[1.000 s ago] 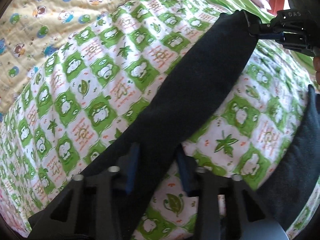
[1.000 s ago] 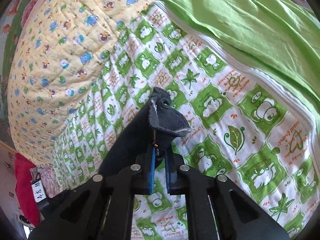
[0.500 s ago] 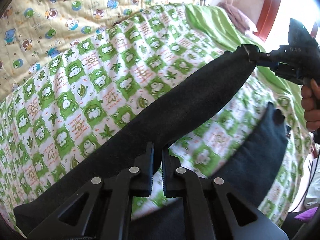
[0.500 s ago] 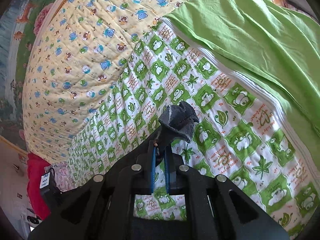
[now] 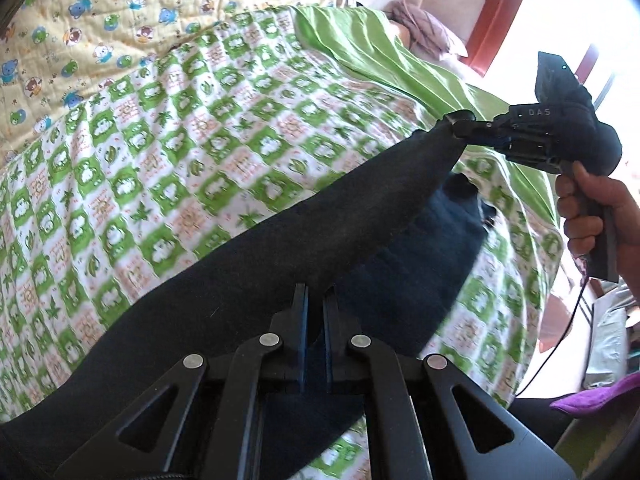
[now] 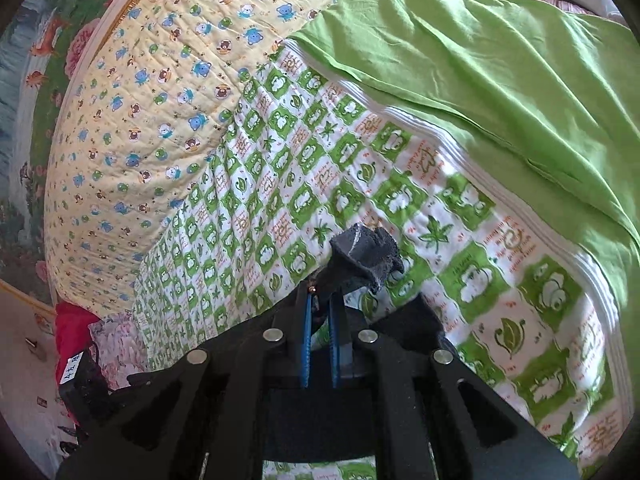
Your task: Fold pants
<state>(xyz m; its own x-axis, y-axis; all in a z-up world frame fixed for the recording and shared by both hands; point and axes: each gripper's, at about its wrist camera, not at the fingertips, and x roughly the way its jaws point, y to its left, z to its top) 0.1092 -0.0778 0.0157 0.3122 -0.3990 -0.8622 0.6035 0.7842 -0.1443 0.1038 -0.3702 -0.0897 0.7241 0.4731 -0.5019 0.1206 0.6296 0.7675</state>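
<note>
A: How many pants (image 5: 280, 256)?
B: One dark pair.
A: Grippers?
B: Two: the left gripper (image 5: 314, 300) near, and the right gripper (image 5: 456, 124) far right.
A: Hands?
B: One hand (image 5: 588, 216), right.
A: Bedding?
B: Three pieces: one checked quilt (image 5: 160, 152), one yellow quilt (image 5: 92, 20) far left, one green sheet (image 6: 480, 60) far right.
A: Anything else?
B: One purple cloth (image 5: 596, 396), near right.

Left wrist cam sits close behind its fingers (image 5: 297, 312), facing across the bed toward the window. Right wrist cam looks down at the bed from close range. Both views share the green checked quilt (image 5: 168, 152) (image 6: 304, 184), yellow blanket (image 5: 100, 20) (image 6: 168, 92), green sheet (image 5: 360, 44) (image 6: 500, 60).
</note>
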